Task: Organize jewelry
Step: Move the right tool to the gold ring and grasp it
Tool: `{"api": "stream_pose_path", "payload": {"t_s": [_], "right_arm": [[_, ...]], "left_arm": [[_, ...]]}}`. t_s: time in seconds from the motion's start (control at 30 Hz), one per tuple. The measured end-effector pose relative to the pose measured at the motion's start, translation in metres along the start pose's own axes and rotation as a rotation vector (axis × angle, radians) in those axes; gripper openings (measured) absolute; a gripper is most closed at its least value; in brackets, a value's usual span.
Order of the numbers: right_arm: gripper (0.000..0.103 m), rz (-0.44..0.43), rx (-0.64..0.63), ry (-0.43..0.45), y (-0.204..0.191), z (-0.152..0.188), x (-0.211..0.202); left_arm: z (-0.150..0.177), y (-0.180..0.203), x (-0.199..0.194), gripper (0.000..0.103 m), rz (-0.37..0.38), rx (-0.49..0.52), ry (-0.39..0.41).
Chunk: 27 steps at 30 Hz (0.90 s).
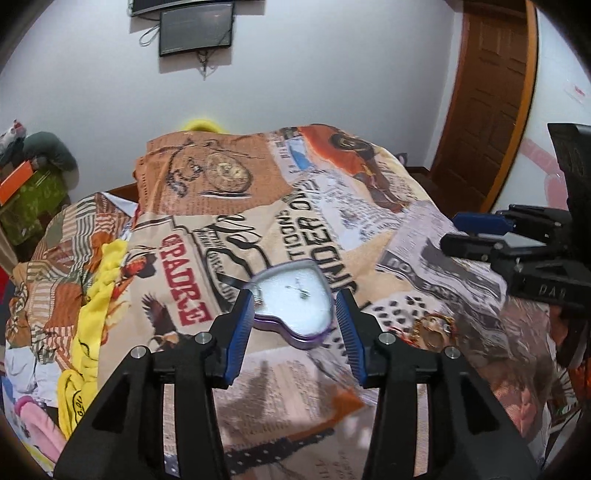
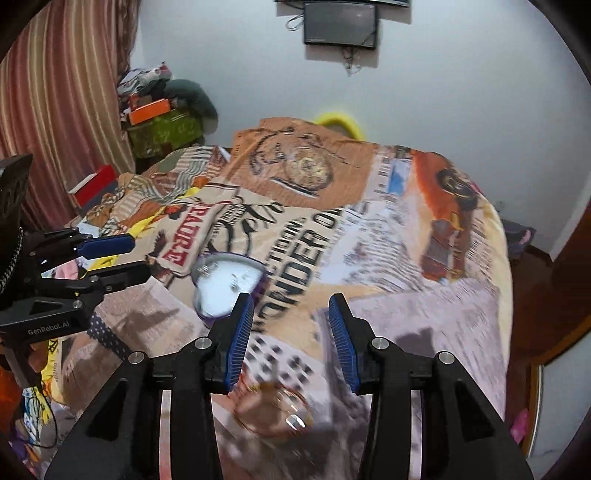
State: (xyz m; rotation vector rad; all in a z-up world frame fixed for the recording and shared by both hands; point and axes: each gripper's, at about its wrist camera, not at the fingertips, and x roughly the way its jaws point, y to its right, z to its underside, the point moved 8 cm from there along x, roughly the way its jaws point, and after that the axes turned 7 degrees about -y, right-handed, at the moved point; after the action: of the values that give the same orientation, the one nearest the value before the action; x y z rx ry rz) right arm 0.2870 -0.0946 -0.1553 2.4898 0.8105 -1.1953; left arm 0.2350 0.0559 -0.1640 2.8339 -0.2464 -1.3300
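Purple-rimmed, heart-shaped tin box (image 1: 295, 302) with a white lining lies open on the printed bedspread (image 1: 424, 236), holding a few small pieces, just ahead of the left gripper (image 1: 295, 295), whose jaws stand apart and empty. Farther right, a tangle of gold-coloured bangles and chain (image 2: 275, 410) rests on the cloth below the right gripper (image 2: 291, 299), jaws likewise apart. Soft bedding may let the box tip or the tangle snag.

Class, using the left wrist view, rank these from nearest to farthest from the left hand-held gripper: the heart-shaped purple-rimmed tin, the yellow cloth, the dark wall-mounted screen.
1. Heart-shaped purple-rimmed tin: on the printed bedspread, right between the tips of the left hand-held gripper.
2. Yellow cloth: crumpled along the bed's left edge.
3. Dark wall-mounted screen: high on the far wall.
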Motion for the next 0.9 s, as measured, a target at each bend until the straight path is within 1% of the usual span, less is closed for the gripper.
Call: {"api": "stream_pose_path", "payload": {"t_s": [0.3, 0.43, 0.53, 0.63, 0.77, 0.9], "right_arm": [[0.039, 0.105, 0.103, -0.016, 0.065, 0.039, -0.022], [0.039, 0.168, 0.181, -0.018, 0.103, 0.060, -0.030], [0.039, 0.183, 0.245, -0.025, 0.130, 0.077, -0.031], [0.039, 0.209, 0.296, -0.061, 0.153, 0.095, -0.026], [0.039, 0.199, 0.341, -0.119, 0.170, 0.118, -0.009], [0.039, 0.175, 0.338, -0.161, 0.171, 0.125, 0.010]], "left_arm": [[0.012, 0.031, 0.021, 0.045, 0.037, 0.023, -0.051], [0.016, 0.037, 0.030, 0.045, 0.037, 0.020, -0.074], [0.017, 0.040, 0.035, 0.045, 0.038, 0.008, -0.080], [0.019, 0.041, 0.039, 0.045, 0.028, 0.001, -0.081], [0.022, 0.039, 0.044, 0.045, 0.019, -0.013, -0.083], [0.030, 0.037, 0.052, 0.045, 0.031, -0.035, -0.104]]}}
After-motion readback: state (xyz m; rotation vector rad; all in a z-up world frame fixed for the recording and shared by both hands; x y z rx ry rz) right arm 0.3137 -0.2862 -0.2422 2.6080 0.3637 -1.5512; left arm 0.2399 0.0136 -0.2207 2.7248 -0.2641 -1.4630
